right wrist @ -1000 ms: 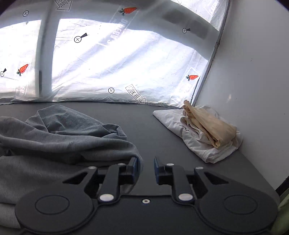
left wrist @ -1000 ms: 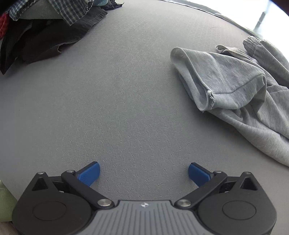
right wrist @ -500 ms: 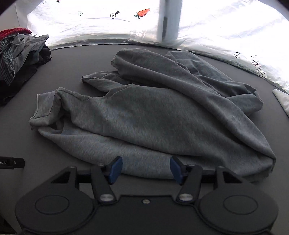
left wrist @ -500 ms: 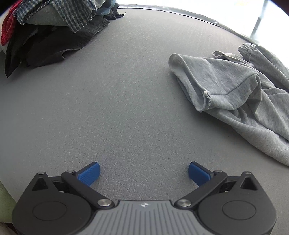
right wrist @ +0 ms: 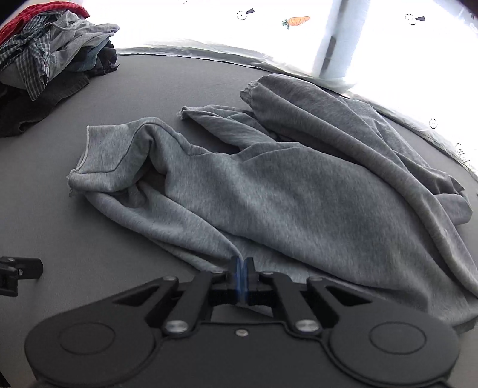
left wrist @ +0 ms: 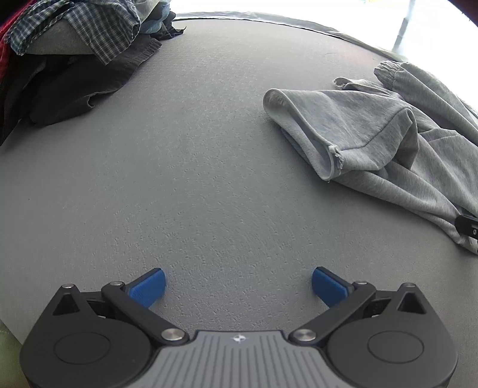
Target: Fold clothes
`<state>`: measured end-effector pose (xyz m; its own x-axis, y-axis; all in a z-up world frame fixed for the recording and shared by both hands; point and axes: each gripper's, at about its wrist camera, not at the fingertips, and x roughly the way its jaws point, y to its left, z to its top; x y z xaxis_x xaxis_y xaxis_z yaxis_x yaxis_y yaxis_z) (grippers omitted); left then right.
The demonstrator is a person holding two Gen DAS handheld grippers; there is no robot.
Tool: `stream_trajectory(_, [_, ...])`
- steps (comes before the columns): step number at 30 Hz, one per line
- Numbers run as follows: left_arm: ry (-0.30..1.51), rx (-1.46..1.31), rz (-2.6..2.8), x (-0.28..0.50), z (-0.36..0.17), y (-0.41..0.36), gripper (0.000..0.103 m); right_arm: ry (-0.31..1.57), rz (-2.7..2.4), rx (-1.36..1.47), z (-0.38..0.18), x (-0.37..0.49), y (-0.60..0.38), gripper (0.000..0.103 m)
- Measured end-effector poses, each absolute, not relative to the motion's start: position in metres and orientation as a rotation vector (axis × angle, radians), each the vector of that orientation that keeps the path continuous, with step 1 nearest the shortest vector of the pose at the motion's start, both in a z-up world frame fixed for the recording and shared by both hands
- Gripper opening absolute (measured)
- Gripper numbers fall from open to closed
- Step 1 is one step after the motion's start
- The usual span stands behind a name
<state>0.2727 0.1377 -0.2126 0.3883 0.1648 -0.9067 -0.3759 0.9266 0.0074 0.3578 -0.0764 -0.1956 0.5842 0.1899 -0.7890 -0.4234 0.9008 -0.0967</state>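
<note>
A crumpled grey sweatshirt (right wrist: 269,185) lies spread on the grey table (right wrist: 104,238); a sleeve cuff points away from me at the far side. My right gripper (right wrist: 241,265) is shut on the sweatshirt's near edge, and the fabric puckers up into the closed blue pads. In the left wrist view the same sweatshirt (left wrist: 373,140) lies at the right. My left gripper (left wrist: 239,286) stands wide open just above the bare table (left wrist: 194,179), apart from the garment and with nothing between its blue pads.
A heap of mixed clothes (left wrist: 68,50), checked, dark and red, sits at the table's far left corner, seen also as the clothes heap (right wrist: 50,59) in the right wrist view. Bright plastic sheeting with carrot prints (right wrist: 295,21) hangs behind the table's far edge.
My right gripper swung left from the folded pale clothes to the grey sweatshirt, dropped to its near edge, opened wide and then shut on the fabric. The left gripper stayed open and nearly still.
</note>
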Motion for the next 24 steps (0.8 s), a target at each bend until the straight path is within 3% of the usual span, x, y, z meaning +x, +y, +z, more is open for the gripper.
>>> stream_trajectory(10, [1.102, -0.234, 0.391, 0.272, -0.212, 0.135, 0.103, 0.925, -0.185, 0.02, -0.178, 0.366, -0.262, 0.003])
stream_trajectory(15, [1.096, -0.232, 0.394, 0.271, -0.211, 0.135, 0.103, 0.926, -0.004, 0.038, -0.181, 0.362, -0.228, 0.028])
stream_trajectory(19, [1.084, -0.224, 0.386, 0.268, -0.211, 0.134, 0.103, 0.921, 0.226, -0.053, -0.179, 0.362, -0.157, 0.03])
stream_trajectory(21, [1.085, -0.218, 0.373, 0.267, -0.211, 0.134, 0.103, 0.918, 0.352, -0.126, -0.179, 0.363, -0.122, 0.044])
stream_trajectory(24, [1.082, -0.203, 0.344, 0.265, -0.211, 0.135, 0.103, 0.931, 0.474, -0.209, -0.187, 0.367, -0.079, 0.044])
